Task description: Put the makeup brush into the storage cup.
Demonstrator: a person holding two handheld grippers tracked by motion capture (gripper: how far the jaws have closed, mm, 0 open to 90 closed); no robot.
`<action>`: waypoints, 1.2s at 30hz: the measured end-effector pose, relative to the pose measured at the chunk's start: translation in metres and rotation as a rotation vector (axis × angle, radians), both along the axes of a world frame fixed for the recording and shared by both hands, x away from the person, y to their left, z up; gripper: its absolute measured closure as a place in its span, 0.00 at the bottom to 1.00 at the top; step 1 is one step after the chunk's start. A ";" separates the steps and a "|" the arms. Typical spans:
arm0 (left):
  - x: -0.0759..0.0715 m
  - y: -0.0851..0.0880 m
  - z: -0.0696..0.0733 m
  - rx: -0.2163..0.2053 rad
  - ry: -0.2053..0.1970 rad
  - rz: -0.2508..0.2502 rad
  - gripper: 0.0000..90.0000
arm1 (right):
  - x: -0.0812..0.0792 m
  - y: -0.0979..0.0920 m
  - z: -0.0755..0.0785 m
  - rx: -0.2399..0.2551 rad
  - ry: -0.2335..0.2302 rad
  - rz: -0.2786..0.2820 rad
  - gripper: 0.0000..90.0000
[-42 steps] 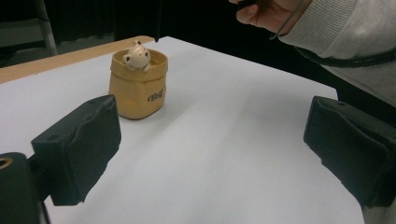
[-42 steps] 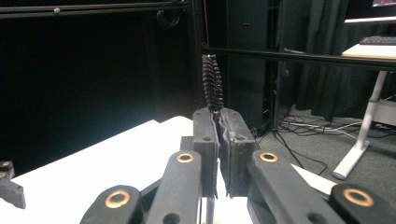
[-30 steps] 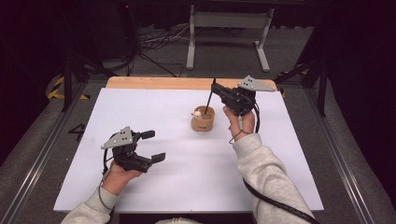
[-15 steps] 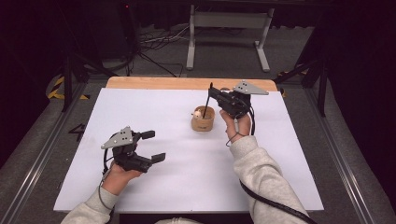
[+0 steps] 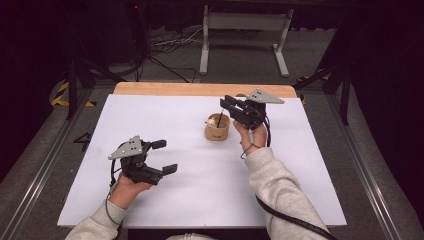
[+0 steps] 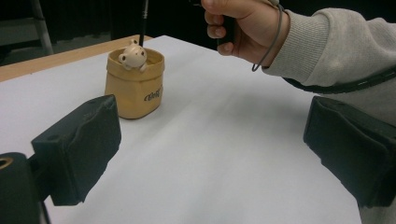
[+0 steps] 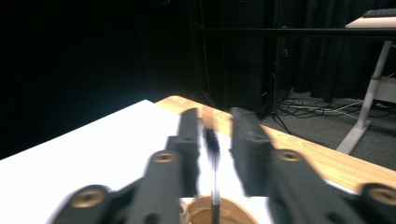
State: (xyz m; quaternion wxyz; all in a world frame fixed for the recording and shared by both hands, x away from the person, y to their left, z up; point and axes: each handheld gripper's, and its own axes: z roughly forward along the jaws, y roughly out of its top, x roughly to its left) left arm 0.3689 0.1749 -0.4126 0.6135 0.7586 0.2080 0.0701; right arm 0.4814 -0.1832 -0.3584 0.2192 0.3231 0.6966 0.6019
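Right gripper is up above the cup, near the far edge of the white table. Its jaws have just been opening: in the right gripper view there's a visible gap on both sides of the thin black stick, which stands between the pads without being pressed, so nothing is gripped. The stick stands roughly upright, lower end down inside the cup, top end blurred between the jaws. The cup is tan, sits upright on the table at centre-right, and has a small bear figure peeking over its rim. Right hand holds its gripper just beside and above the cup. Left gripper is well apart from it, near the person's side at left, jaws spread wide and empty, aimed toward the cup in the left gripper view. Left hand holds it low over the table.
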 end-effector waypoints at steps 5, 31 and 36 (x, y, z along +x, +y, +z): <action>0.000 -0.001 0.000 0.001 0.001 -0.003 0.06 | 0.000 -0.006 0.001 0.024 -0.008 0.012 0.50; -0.007 0.011 0.003 -0.017 0.003 0.012 0.05 | -0.055 -0.048 0.033 -0.019 -0.090 0.072 0.01; -0.010 0.018 0.004 -0.026 0.002 0.020 0.05 | -0.072 -0.061 0.032 -0.051 -0.093 0.073 0.00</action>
